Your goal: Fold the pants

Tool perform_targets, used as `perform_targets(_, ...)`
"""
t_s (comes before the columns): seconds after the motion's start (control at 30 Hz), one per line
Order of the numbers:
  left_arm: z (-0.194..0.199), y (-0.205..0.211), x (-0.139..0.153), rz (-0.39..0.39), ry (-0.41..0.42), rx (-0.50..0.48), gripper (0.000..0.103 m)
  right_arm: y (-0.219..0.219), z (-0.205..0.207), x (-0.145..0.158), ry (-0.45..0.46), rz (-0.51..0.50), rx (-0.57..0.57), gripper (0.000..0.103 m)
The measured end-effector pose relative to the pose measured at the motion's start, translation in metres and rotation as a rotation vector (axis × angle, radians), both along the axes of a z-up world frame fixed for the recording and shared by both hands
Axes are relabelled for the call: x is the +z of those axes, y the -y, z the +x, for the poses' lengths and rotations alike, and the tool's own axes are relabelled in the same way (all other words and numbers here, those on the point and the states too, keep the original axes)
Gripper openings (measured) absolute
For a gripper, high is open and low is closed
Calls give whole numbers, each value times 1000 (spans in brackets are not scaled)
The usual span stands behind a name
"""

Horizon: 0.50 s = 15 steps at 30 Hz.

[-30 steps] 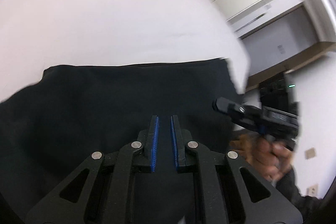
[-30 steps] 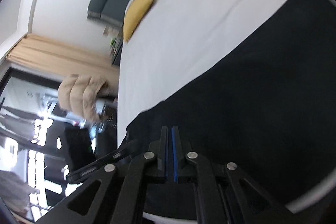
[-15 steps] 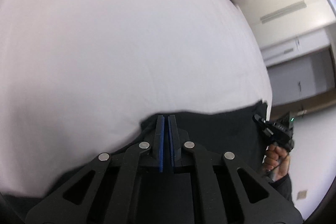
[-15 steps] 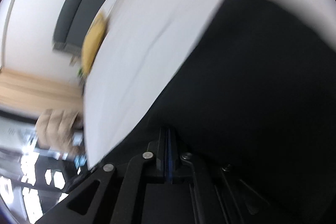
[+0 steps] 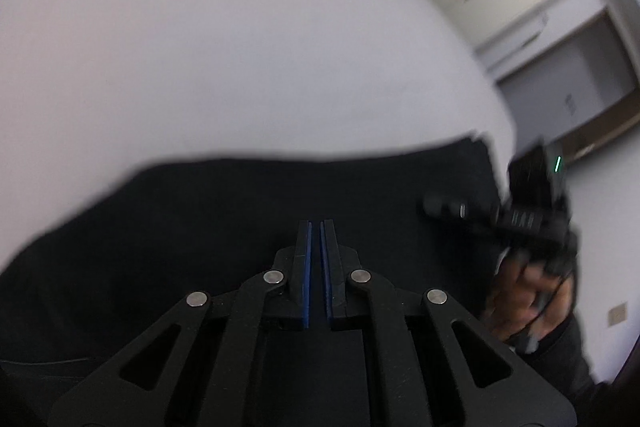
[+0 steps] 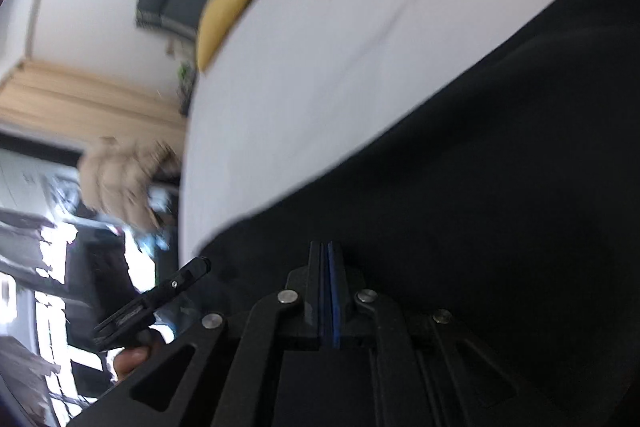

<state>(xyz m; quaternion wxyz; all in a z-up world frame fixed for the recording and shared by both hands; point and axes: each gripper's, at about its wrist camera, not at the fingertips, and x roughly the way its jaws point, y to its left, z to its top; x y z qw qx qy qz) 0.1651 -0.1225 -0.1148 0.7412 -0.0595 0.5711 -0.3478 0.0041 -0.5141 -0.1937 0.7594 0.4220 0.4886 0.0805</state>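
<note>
The pants (image 5: 240,227) are plain black, a broad flat spread of cloth with no seam or pocket that can be made out in the blur, and their far edge runs as a soft dark line across a white bed sheet (image 5: 240,47). In the left wrist view the left gripper (image 5: 315,227) has its 2 blue-lined fingers drawn almost together, a thin dark slit left between them; black fabric fills the space under and around the tips, and it looks pinched there, though dark on dark makes that hard to confirm. In the right wrist view the right gripper (image 6: 329,247) has its blue pads pressed together with no gap, its tips down in the black cloth near the pants' left edge. The cloth spreads ahead of and beneath both tools, reaching up to the right in the right view, with white sheet beyond it. The right gripper also shows at the right of the left view, held in the person's hand (image 5: 528,299). A yellow cushion (image 6: 228,15) lies past the bed's far edge.
</note>
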Motion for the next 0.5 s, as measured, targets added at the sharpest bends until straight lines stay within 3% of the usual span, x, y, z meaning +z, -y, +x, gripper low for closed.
perform_targets(0.07,9,-5,-18,-6,-45,38,6,15,9,-18,-17,41,-50,0)
perform_targets(0.1,15,-13,-24,-55,-78,71,5,28,11,-22,-9,54,-91,0)
perform_targets(0.17,24,-26,-29,-101,-106,110,5,57,15,-16,-3,-7,-167,0)
perform_targets(0.3,36,-33,-23,-78,-67,141,5,128,9,-3,-17,-157,-350,0)
perform_targets(0.37,37,-35,-19,-72,-52,162,5,163,-9,5,-19,-173,-459,0)
perform_targets(0.4,37,-39,-13,-66,-34,174,5,170,-17,12,-3,-167,-498,5)
perform_targets(0.5,32,-50,0,-67,-4,187,6,174,-41,45,78,-142,-491,5)
